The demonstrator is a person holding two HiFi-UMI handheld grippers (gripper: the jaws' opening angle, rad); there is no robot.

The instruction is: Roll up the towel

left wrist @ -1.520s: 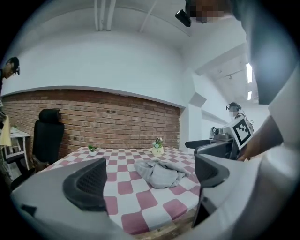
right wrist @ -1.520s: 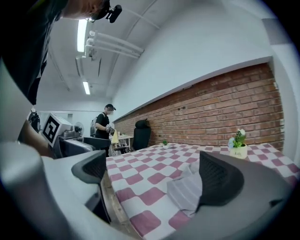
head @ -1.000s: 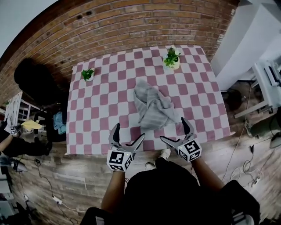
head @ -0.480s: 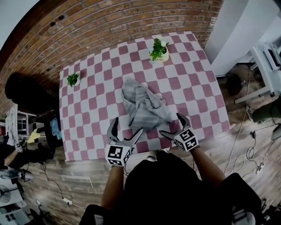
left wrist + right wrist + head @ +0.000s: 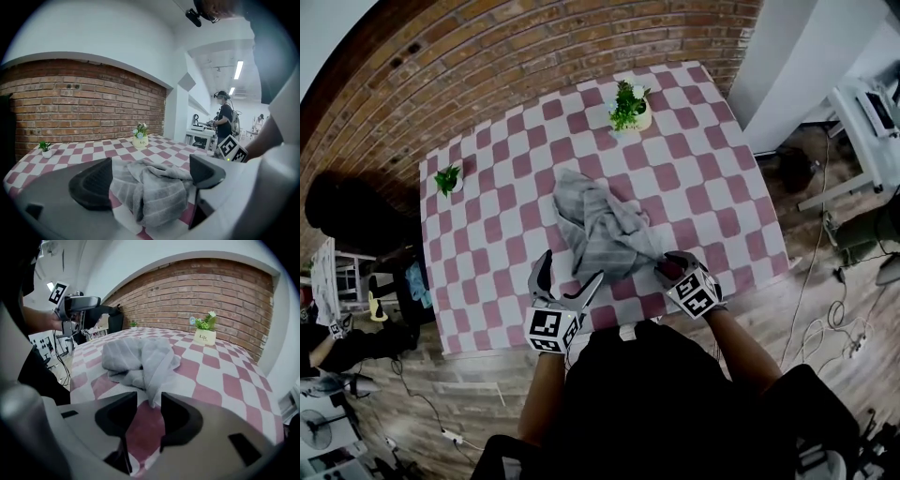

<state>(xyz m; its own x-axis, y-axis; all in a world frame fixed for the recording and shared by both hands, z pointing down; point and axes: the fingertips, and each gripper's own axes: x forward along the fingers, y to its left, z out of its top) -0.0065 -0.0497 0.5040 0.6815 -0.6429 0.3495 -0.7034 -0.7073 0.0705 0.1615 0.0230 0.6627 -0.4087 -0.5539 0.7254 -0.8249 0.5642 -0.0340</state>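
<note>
A crumpled grey striped towel (image 5: 600,225) lies in a heap on the red-and-white checked table (image 5: 487,234). My right gripper (image 5: 667,267) is down at the towel's near right corner. In the right gripper view its jaws (image 5: 149,397) are closing, with the tip of a towel (image 5: 140,357) corner hanging between them and a gap still showing beside it. My left gripper (image 5: 572,270) stands wide open at the table's near edge, just short of the heap. In the left gripper view the towel (image 5: 154,187) lies ahead between its spread jaws (image 5: 151,161), and nothing is held.
A potted plant in a cream pot (image 5: 628,105) stands at the table's far side, and a smaller plant (image 5: 447,178) at its far left. A white desk (image 5: 872,103) is off to the right. A person (image 5: 227,117) stands in the background. Brick wall behind.
My right gripper has dropped to the towel's near right corner and its jaws have narrowed from wide open. My left gripper has edged toward the towel, still open.
</note>
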